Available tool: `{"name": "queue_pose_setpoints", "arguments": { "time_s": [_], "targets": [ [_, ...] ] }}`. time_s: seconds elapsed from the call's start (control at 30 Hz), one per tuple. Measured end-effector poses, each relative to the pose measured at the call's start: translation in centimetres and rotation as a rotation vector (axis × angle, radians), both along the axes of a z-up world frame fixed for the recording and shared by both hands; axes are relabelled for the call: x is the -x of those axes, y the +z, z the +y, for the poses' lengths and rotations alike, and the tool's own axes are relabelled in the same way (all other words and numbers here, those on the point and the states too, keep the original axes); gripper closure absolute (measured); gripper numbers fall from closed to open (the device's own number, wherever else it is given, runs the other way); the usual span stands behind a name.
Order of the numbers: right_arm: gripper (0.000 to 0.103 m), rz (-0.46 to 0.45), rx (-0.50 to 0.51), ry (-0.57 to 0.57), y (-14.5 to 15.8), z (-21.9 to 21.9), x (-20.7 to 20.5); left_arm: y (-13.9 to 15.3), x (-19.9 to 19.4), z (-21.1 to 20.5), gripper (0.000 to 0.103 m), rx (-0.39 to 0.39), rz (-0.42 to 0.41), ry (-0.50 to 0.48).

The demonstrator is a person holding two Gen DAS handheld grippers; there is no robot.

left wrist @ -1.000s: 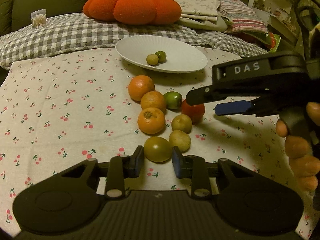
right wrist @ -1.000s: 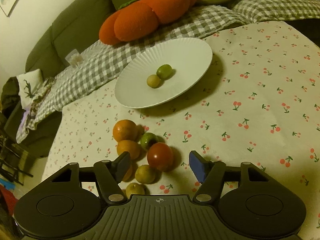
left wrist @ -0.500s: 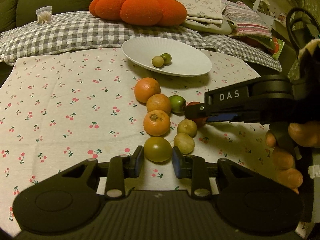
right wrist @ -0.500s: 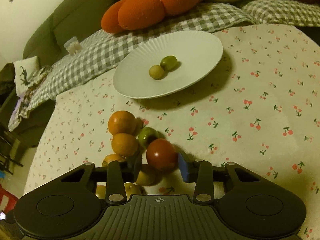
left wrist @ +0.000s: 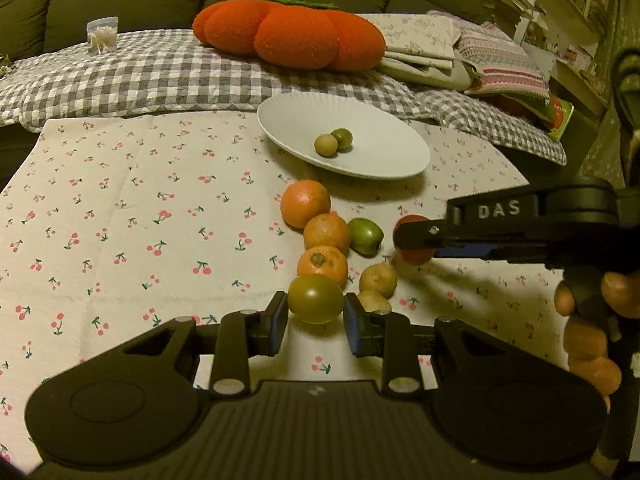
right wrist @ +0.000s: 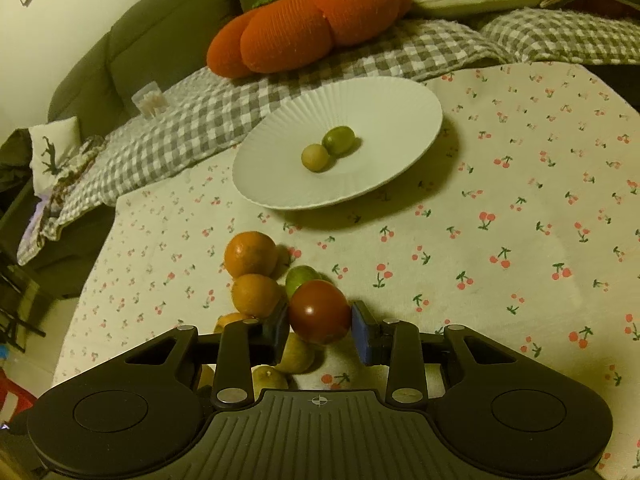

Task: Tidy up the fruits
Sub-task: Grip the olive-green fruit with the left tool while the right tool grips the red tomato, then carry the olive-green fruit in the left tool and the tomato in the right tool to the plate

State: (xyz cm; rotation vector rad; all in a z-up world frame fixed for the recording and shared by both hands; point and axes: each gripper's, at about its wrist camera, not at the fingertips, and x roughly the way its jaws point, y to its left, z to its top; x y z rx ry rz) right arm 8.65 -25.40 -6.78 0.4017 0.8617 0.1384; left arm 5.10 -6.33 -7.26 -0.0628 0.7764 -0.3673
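Gripping a fruit apiece, both tongs are closed on their loads. The left tongs [left wrist: 315,316] clamp the round yellow-green tomato [left wrist: 315,298] across its widest part, pads on either flank. The right tongs [right wrist: 320,330] hold the glossy dark-red tomato [right wrist: 319,312] the same way; in the left view it shows only as a red edge behind the black arm marked DAS. Both fruits sit at the near end of the cluster on the cherry-print cloth surface [left wrist: 120,220]; whether either has cleared the cloth cannot be told.

Handling, as judged: the tomatoes look light, smooth-skinned and soft enough to bruise or split under hard pressure, and round enough to roll or slip. A hold across the equator with modest squeeze seems right. The oranges look firmer, with a rougher skin.

Count outward from the tongs:
- three round oranges in a line, the nearest [left wrist: 322,266] touching the yellow-green tomato
- one small green fruit [left wrist: 365,236] beside the middle orange
- two small tan-yellow round fruits [left wrist: 378,279] near the right pad of the left tongs
- two tomatoes, both held

Beyond the cluster stands the white ribbed plate [right wrist: 380,112], carrying two small fruits that touch, one tan [right wrist: 315,157], one green [right wrist: 338,140]. Ten fruits in all.
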Motion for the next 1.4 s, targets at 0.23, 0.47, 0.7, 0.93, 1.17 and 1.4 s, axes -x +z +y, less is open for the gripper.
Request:
{"name": "queue_pose_setpoints", "arguments": {
  "time_s": [0.23,0.47,0.7,0.93,1.17,1.4],
  "targets": [
    [0.071,-0.031,-0.021,-0.011,1.6,-0.8,0.7,1.4,0.0,0.6,0.075,0.032,-0.023,0.018],
    [0.071,-0.054,-0.023,-0.019,2.9,-1.8,1.6,2.4,-0.3,0.6,0.075,0.037,-0.046,0.027],
    [0.071,-0.085,-0.028,-0.031,4.1,-2.8,2.0,3.4,-0.8,0.2,0.075,0.034,-0.070,0.021],
    [0.071,-0.096,-0.030,-0.042,4.7,-3.7,1.4,4.2,-1.8,-0.6,0.075,0.020,-0.095,0.010],
    [0.071,-0.101,-0.033,-0.047,5.1,-4.4,0.9,4.6,-3.0,-1.3,0.075,-0.003,-0.111,0.001],
    [0.071,-0.099,-0.028,-0.052,5.3,-5.1,0.3,5.0,-4.1,-1.7,0.075,-0.015,-0.120,-0.008]
  ]
}}
